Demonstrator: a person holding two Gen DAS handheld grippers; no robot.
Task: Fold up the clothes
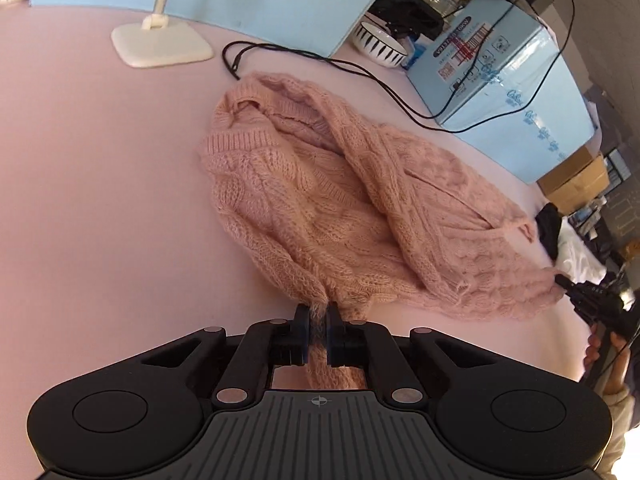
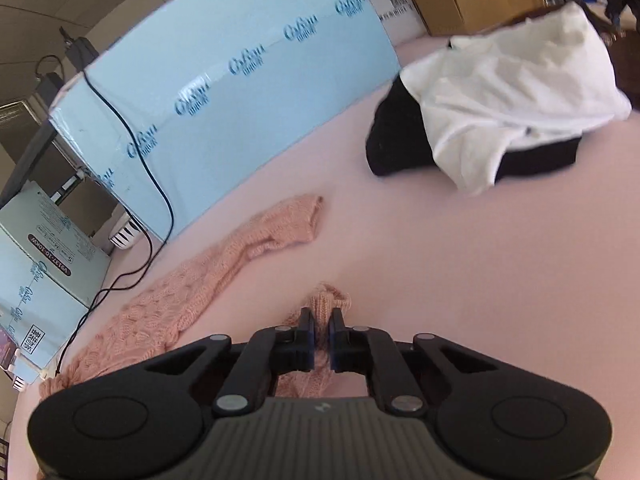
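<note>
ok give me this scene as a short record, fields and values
surface: pink table
garment: pink knit sweater, bunched, not yet folded
left gripper: shut on sweater edge
right gripper: shut on sweater edge
sleeve: lies flat on the table
other clothes: white garment on top of black garment
behind: blue boxes, bowl, black cable, white stand

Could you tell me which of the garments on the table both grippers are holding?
The pink knitted sweater; the white garment and black garment lie untouched in a pile.
</note>
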